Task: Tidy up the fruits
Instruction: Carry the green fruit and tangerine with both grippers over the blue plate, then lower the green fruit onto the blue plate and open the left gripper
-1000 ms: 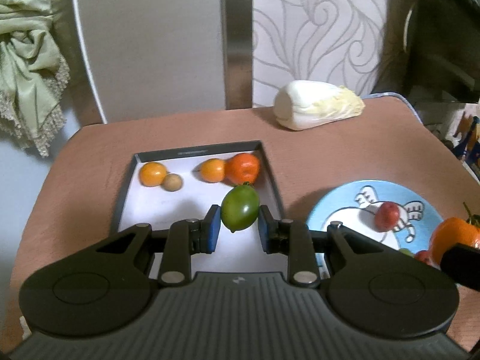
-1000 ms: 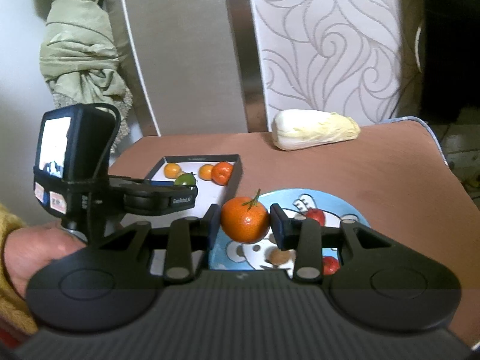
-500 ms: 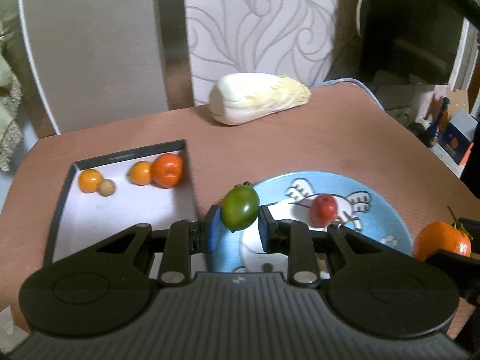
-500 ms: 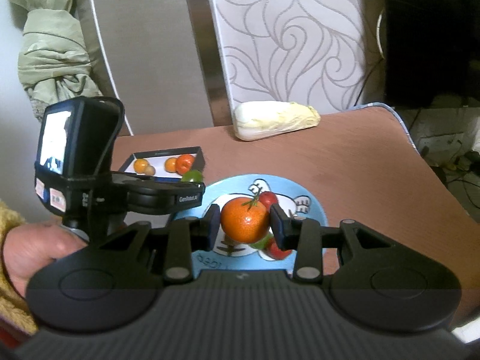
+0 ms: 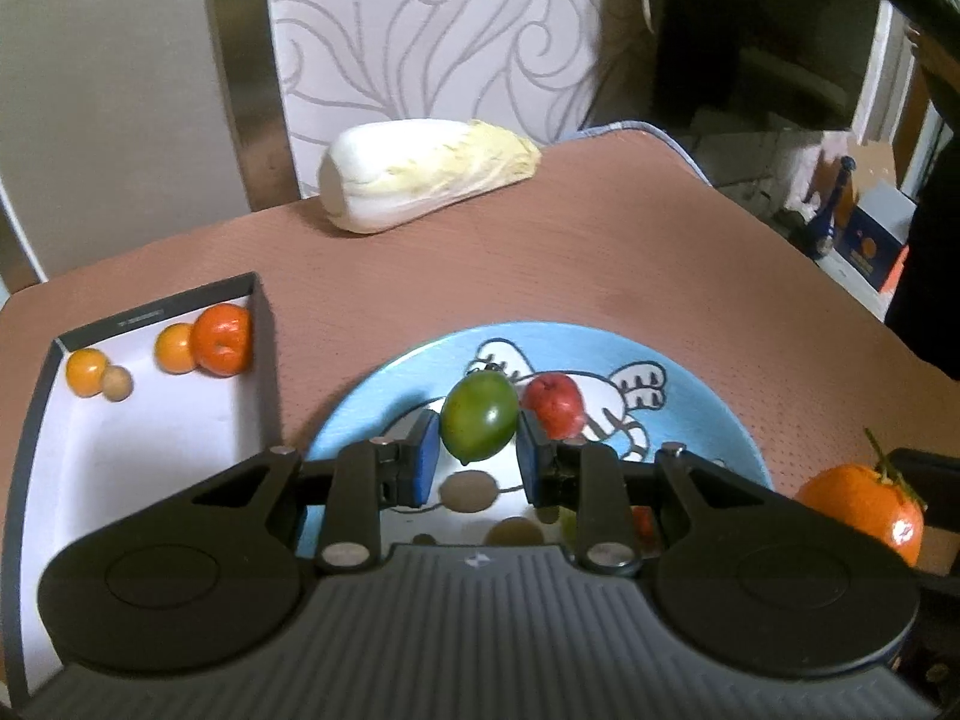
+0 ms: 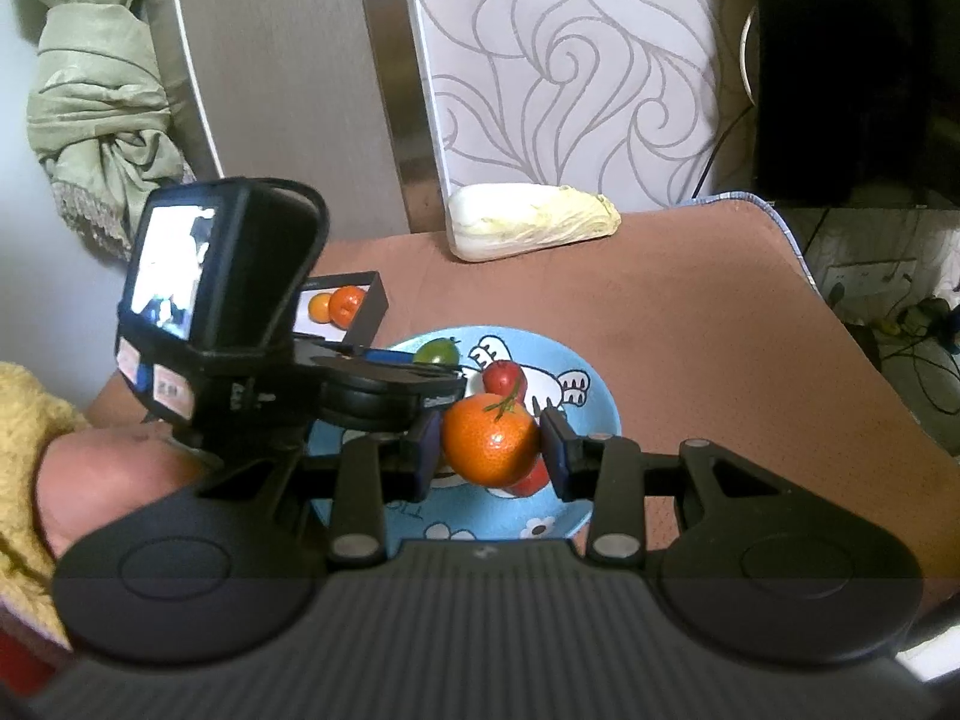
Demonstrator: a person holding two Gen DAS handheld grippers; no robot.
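The left gripper [image 5: 478,457] swings away from the box [image 5: 259,324], carrying the green fruit [image 5: 479,416] over the blue plate [image 5: 714,414] now. The right gripper [image 6: 491,455] brings its orange [image 6: 491,445] over the same plate, closer in.

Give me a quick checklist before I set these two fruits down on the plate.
1. Left claw shut on green fruit: ok.
2. Right claw shut on orange: ok.
3. Both fruits over the blue plate: ok.
4. Drop spot free: not ok; red fruit sits beside the green one, brown fruit under it.
5. Height above the plate: cannot tell.
6. Claws clear of each other: cannot tell; they are close.
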